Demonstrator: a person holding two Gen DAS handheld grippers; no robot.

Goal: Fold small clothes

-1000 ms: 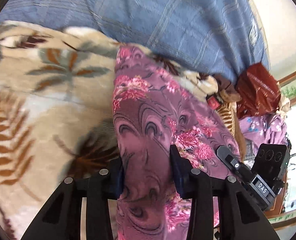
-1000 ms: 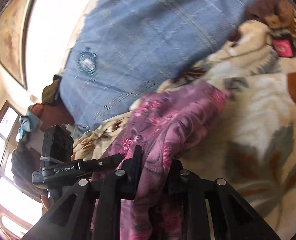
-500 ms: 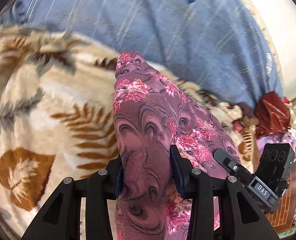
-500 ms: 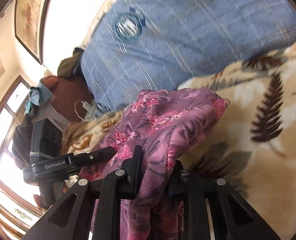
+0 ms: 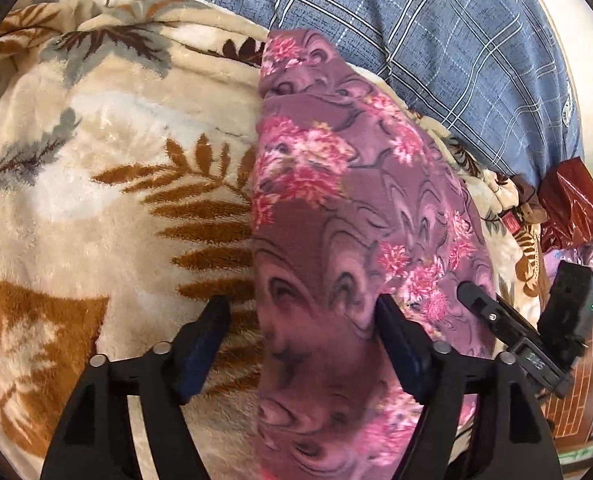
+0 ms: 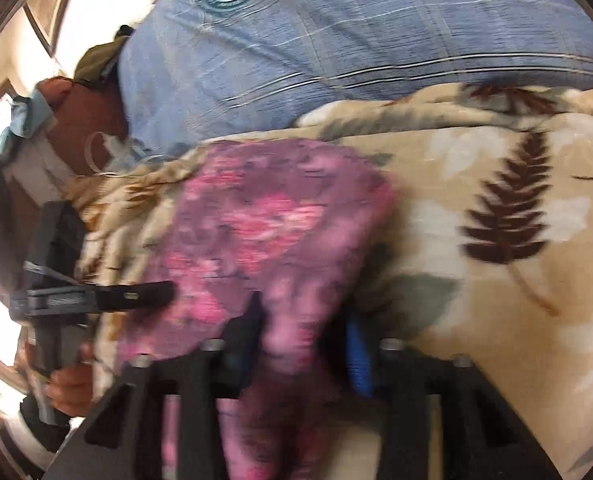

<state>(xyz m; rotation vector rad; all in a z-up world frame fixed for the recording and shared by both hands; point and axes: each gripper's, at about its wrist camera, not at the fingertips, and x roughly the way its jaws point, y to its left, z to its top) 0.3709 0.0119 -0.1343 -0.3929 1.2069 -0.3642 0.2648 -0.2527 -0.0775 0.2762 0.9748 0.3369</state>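
Leaf-print blanket (image 5: pixel 96 184) under purple floral garment (image 5: pixel 336 208), both claws parted.

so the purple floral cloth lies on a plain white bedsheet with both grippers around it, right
Not quite. The purple floral cloth lies on a cream blanket with brown leaf prints, not a plain white sheet; the left wrist view shows it. Both the left gripper and right gripper are around it.

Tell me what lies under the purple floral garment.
The purple floral garment lies on a cream leaf-print fleece blanket, which shows all around it. Whatever sits directly beneath the cloth is covered. Blue plaid fabric lies beyond it.
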